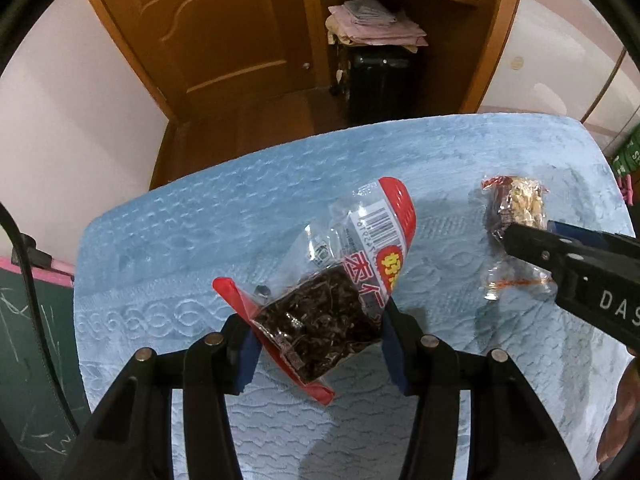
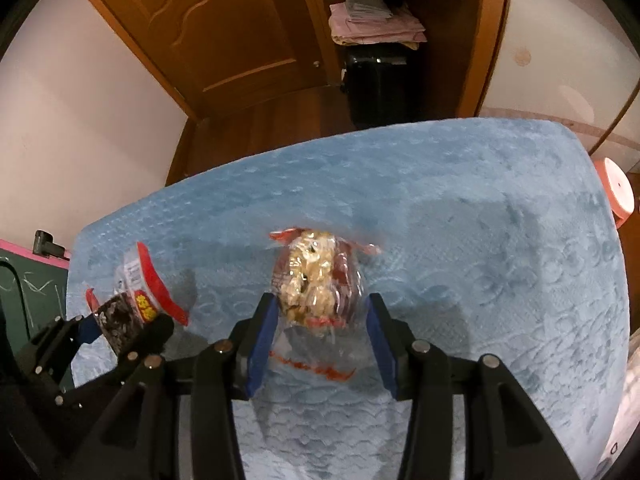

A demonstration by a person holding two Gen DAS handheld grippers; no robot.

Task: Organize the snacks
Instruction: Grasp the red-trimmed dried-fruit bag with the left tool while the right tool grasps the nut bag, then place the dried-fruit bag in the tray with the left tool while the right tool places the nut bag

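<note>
Left wrist view: dark snack packet [image 1: 320,312] pinched low between left gripper [image 1: 318,344] pads, held above blue cloth [image 1: 200,240], likely for moving.
Nut packet [image 2: 316,280]: between right gripper [image 2: 320,344] pads; left pad touches, right clear, not gripped.

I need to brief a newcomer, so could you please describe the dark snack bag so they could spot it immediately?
Find the blue towel covering the table. The dark snack bag is clamped between the left gripper fingers. Unlike the pale nut packet nearby, it has red edges and a barcode.
</note>
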